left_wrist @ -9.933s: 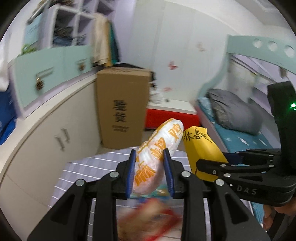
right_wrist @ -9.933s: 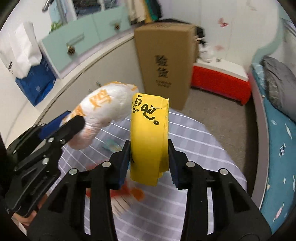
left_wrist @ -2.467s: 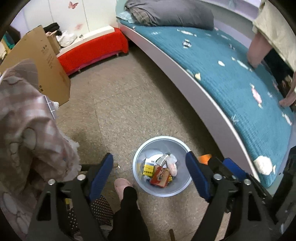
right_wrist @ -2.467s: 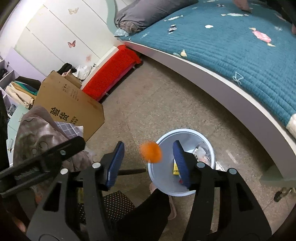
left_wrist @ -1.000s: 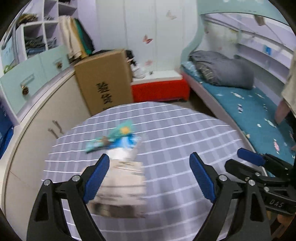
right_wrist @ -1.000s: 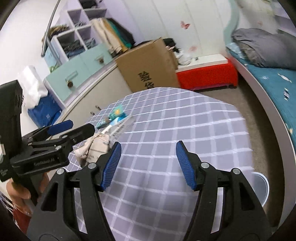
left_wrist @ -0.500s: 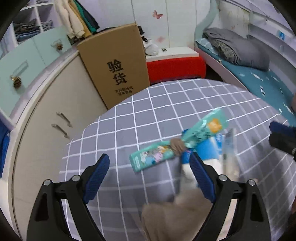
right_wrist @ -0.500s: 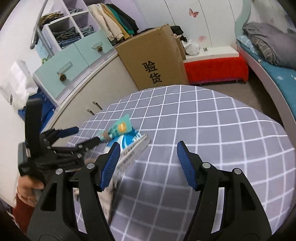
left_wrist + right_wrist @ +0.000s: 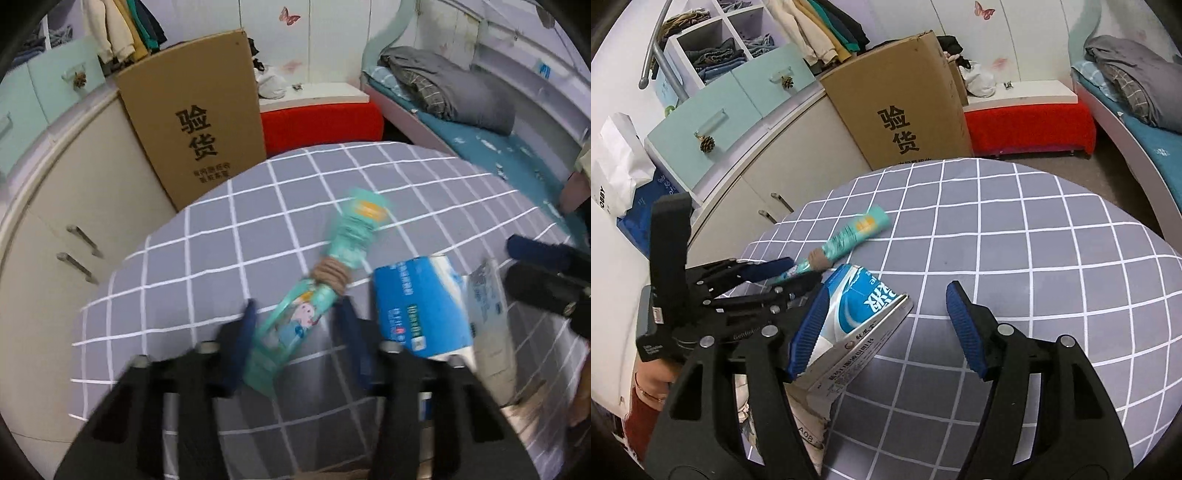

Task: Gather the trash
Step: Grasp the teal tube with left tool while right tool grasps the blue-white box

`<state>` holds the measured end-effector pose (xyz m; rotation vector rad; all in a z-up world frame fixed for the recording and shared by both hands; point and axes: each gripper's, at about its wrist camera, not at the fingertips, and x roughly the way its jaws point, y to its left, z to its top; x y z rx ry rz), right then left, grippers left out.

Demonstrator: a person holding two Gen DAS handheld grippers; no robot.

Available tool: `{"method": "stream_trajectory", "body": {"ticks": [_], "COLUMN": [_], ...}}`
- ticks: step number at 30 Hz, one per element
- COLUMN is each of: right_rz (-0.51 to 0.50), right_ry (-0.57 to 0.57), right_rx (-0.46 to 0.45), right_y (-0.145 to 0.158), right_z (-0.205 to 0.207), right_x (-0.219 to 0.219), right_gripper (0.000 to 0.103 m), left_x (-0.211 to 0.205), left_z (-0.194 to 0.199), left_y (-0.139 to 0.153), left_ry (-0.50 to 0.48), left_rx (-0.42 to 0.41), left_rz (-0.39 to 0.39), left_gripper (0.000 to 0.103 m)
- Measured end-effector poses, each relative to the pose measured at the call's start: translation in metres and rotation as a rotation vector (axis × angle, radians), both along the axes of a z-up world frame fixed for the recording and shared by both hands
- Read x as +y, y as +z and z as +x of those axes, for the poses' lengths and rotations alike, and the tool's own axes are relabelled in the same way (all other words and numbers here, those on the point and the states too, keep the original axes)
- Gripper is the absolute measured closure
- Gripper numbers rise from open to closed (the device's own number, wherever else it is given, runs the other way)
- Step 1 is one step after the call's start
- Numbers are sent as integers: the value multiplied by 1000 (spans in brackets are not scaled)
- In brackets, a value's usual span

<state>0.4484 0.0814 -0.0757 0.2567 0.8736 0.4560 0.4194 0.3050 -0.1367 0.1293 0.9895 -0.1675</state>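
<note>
A teal twisted wrapper (image 9: 325, 273) bound with a brown band lies on the grey checked table (image 9: 207, 266). My left gripper (image 9: 297, 325) has its blurred jaws on either side of the wrapper's near end; in the right wrist view (image 9: 790, 275) the jaws flank that same end of the wrapper (image 9: 849, 234). A blue and white tissue pack (image 9: 417, 306) lies just right of it. My right gripper (image 9: 886, 332) is open, with its left pad against the tissue pack (image 9: 860, 306).
A tall cardboard box (image 9: 195, 122) stands behind the table beside cream cabinets (image 9: 768, 177). A red bench (image 9: 1027, 125) and a bed with a teal cover (image 9: 509, 147) are at the right. Crumpled cloth or paper (image 9: 809, 421) lies under the tissue pack.
My left gripper has moved down onto the teal wrapper and its jaws have narrowed around it. My right gripper has come closer to the tissue pack.
</note>
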Motion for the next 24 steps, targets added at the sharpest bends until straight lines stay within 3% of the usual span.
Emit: {"method": "stream_trajectory", "body": {"ticks": [2,12,14,15,19,24], "right_rz": [-4,-50,-13,12,40,46], "right_ry": [-2,30,42,51,53,9], "right_rx": [1,88,117,127,131,104], "right_y": [1,-10,-15,-16,-8,-3], "right_z": [-1,-5,-1,0,-2,-11], "right_x": [1,23,24,24,20,-3], "right_gripper": [38,39,47,61,90,96], "left_x": [-6,10,9,8,-1,-13], "left_z": [-4,-38,-47,-51,-70,-87], "left_y": [1,29,36,39,57,74], "left_ry": [14,150,159,159,153,138], "left_rx": [-13,-91,-105,-108,-147,-183], "left_rz": [34,4,8,5,-10,-29], "left_gripper": [92,93,93,93,93,93]}}
